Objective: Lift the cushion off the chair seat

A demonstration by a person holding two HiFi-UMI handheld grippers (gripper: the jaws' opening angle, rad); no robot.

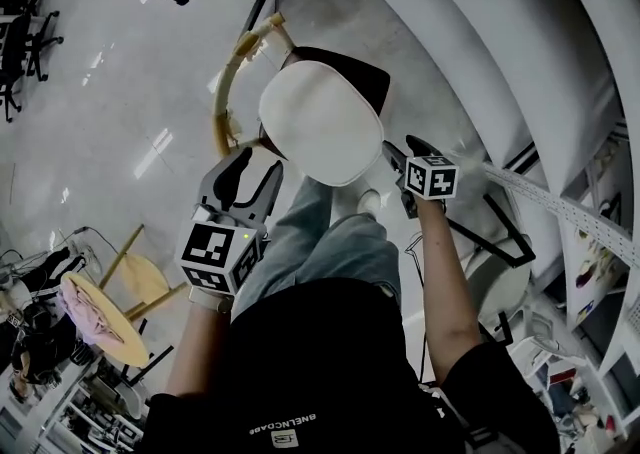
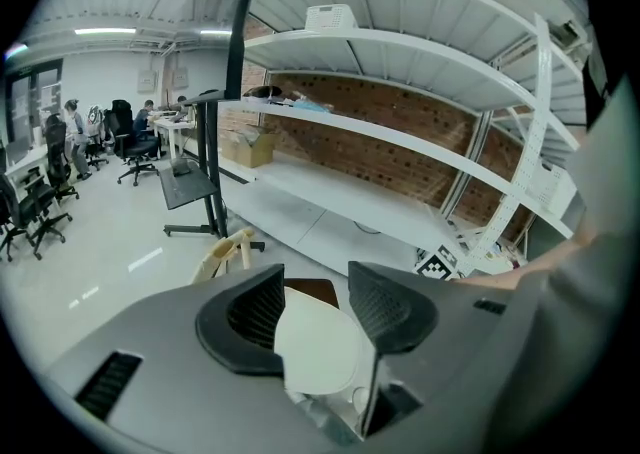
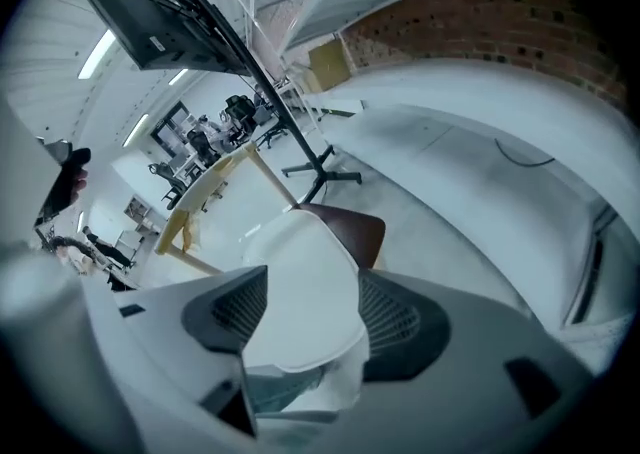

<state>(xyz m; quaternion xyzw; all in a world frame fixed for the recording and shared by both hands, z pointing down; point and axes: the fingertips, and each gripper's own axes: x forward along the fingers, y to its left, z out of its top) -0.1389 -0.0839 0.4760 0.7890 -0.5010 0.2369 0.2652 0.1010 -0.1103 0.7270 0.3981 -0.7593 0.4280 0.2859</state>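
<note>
We see the white cushion lying on the seat of the brown chair. Our left gripper is at the cushion's left edge. Its fingers are spread wide, with the cushion showing in the gap, and they grip nothing. Our right gripper is at the cushion's right edge. Its fingers are also apart and not clamped on the cushion between them.

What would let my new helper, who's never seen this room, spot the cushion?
Find the long white shelving; beside it stands a chair with a dark brown seat and a curved pale wooden frame. The cushion is the rounded white pad covering that seat, the only pale soft thing on it.
</note>
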